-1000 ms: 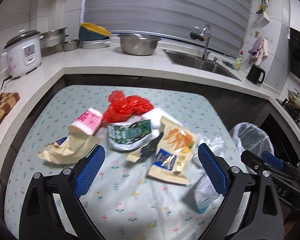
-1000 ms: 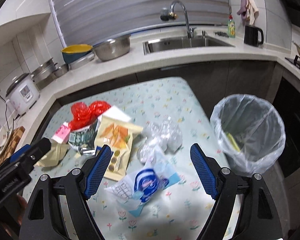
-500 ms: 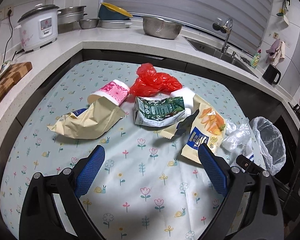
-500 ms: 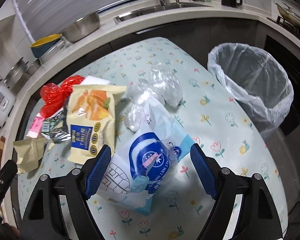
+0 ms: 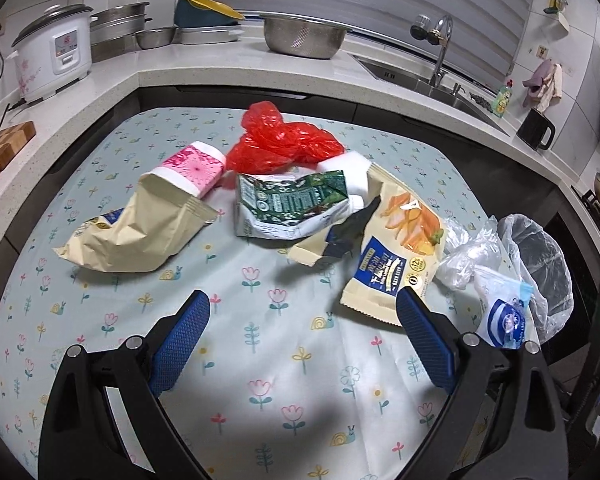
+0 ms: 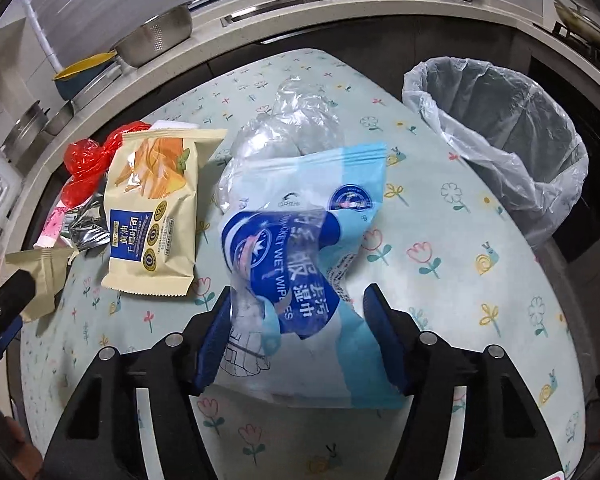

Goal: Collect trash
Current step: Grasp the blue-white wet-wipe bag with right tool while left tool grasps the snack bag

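Note:
Trash lies on a floral tablecloth [image 5: 260, 360]: a red plastic bag [image 5: 280, 142], a pink cup [image 5: 194, 168], a tan pouch [image 5: 140, 232], a green carton [image 5: 292, 204], a yellow snack bag [image 5: 396, 256], clear plastic [image 6: 284, 136] and a blue wet-wipes pack [image 6: 300, 248]. My right gripper [image 6: 298, 332] is open with its fingers on either side of the wet-wipes pack's near end. My left gripper [image 5: 302, 340] is open and empty above bare cloth, short of the trash. A lined bin [image 6: 500, 132] stands beside the table's right edge.
A counter wraps behind the table with a rice cooker [image 5: 54, 60], stacked pots [image 5: 120, 30], a steel colander [image 5: 304, 38], a sink and tap [image 5: 440, 56] and a black kettle [image 5: 536, 130]. A wooden board [image 5: 0, 148] lies at far left.
My right gripper has dropped toward the table, and the wet-wipes pack now lies between its fingers. My left gripper has swung left and closer to the table.

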Demonstrator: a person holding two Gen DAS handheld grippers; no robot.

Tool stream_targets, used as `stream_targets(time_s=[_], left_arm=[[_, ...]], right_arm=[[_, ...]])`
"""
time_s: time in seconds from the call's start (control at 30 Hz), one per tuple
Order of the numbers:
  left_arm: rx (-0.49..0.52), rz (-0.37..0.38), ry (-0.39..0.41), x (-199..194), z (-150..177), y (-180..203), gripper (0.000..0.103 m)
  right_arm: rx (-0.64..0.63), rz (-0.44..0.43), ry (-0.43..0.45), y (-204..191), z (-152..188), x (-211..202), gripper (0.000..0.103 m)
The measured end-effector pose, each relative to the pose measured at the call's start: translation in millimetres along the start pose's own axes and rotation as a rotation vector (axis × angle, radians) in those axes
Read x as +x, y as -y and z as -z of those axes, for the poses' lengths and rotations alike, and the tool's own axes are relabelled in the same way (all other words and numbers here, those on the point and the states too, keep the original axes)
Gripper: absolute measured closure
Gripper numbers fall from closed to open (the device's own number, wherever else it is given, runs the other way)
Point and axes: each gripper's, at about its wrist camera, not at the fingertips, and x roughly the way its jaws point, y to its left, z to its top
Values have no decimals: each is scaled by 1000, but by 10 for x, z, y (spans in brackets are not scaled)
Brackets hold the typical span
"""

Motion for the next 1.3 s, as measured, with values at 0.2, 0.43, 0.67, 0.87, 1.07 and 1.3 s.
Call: stream_targets(time_s=[0.2,0.43,0.67,0.87,1.07,1.3], left_arm=[[42,23,-7,183,-38,218,13],[6,79,-52,501,-74,421,13],[59,89,-76,754,-46,674,13],[45,69,-131,1017,-21,683,13],[80,88,-125,969,-19,732,33],[121,93,-77,717,-10,823,50]], right_arm=[[-15,-25,45,69,-70,-159,49],[-14,-22,83,171,-159,-246,49],[8,-23,106,279,-259,-283,49],[14,-21,107,301,-303,-251,49],[11,-26,100,288,-296,-214,49],[14,-43,104,299,-288,-259,49]])
